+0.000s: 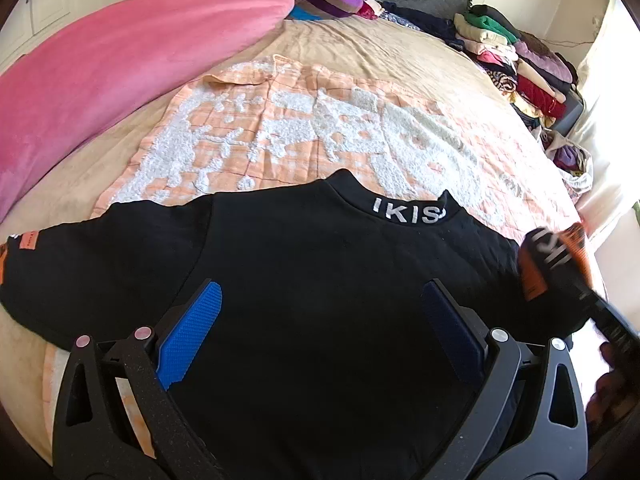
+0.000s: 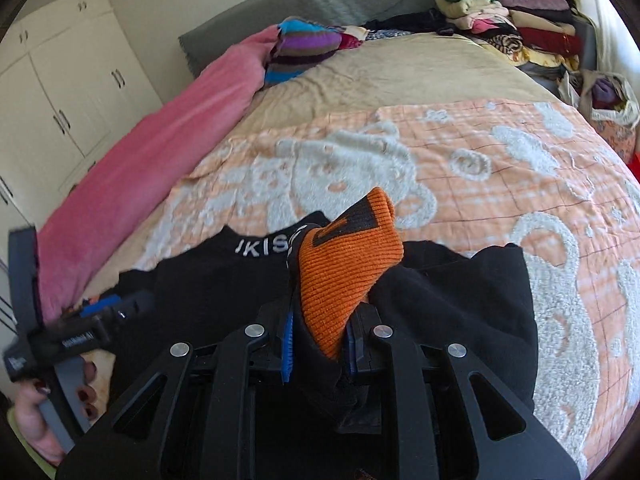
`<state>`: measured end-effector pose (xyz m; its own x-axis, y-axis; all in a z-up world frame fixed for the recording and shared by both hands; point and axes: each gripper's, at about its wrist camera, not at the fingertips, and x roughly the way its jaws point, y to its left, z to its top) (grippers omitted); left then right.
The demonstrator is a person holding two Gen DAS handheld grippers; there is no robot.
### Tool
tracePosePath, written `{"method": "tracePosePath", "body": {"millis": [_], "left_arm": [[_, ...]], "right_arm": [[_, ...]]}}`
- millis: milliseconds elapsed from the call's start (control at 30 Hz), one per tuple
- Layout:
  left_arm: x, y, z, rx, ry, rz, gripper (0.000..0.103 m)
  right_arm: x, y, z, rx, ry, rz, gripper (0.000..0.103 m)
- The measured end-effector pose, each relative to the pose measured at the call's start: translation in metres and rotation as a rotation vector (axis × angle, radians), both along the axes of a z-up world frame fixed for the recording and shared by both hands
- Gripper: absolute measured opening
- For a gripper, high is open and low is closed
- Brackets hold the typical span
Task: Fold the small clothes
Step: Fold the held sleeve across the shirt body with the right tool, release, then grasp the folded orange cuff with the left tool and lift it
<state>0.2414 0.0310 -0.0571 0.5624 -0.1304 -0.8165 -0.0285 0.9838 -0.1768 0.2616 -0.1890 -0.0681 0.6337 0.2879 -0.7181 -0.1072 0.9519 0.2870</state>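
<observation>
A small black sweatshirt [image 1: 304, 272] with white lettering on its collar [image 1: 408, 214] lies flat on the bed, one sleeve stretched out to the left. My left gripper [image 1: 320, 312] hovers over the shirt's middle, open, with nothing between its blue pads [image 1: 192, 332]. My right gripper [image 2: 320, 344] is shut on the other sleeve's orange ribbed cuff [image 2: 344, 276] and holds it lifted over the shirt body [image 2: 200, 292]. That gripper shows blurred at the right edge of the left wrist view, carrying the cuff [image 1: 560, 256]. A hand [image 2: 40, 412] holds the left gripper at the lower left of the right wrist view.
The shirt rests on a peach and white patterned blanket [image 1: 320, 128] spread over a beige bedsheet [image 1: 380, 52]. A pink blanket [image 1: 120, 76] lies along the left side. Stacks of folded clothes [image 1: 520, 64] line the far right edge. White cupboards [image 2: 68, 92] stand beyond the bed.
</observation>
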Motion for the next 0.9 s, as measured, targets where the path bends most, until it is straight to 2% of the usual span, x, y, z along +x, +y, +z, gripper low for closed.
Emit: {"method": "tracePosePath", "body": {"millis": [67, 267, 367, 533, 600, 667, 800, 900], "left_arm": [[0.0, 0.001, 0.001, -0.006, -0.003, 0.001, 0.094], [0.0, 0.0, 0.0, -0.021, 0.002, -0.007, 0.094], [0.0, -0.003, -0.003, -0.022, 0.011, -0.017, 0.094], [-0.001, -0.019, -0.017, -0.052, 0.046, -0.077, 0.094], [-0.002, -0.028, -0.026, -0.091, 0.069, -0.102, 0.094], [-0.002, -0.039, -0.04, -0.183, 0.105, -0.133, 0.094], [-0.002, -0.065, -0.066, -0.185, 0.167, -0.158, 0.094], [-0.004, -0.075, -0.073, -0.19, 0.158, -0.153, 0.091]], "right_arm": [[0.003, 0.009, -0.01, -0.018, 0.018, 0.022, 0.022], [-0.001, 0.018, -0.023, 0.028, 0.032, 0.106, 0.049], [-0.007, 0.012, -0.019, 0.04, 0.015, 0.108, 0.05], [-0.012, -0.015, -0.016, -0.002, 0.011, 0.016, 0.05], [-0.015, -0.028, -0.016, -0.018, 0.016, -0.019, 0.051], [-0.018, -0.041, -0.016, -0.025, 0.008, -0.053, 0.051], [-0.025, -0.062, -0.015, -0.052, 0.0, -0.103, 0.051], [-0.029, -0.072, -0.017, -0.064, 0.006, -0.126, 0.051]]}}
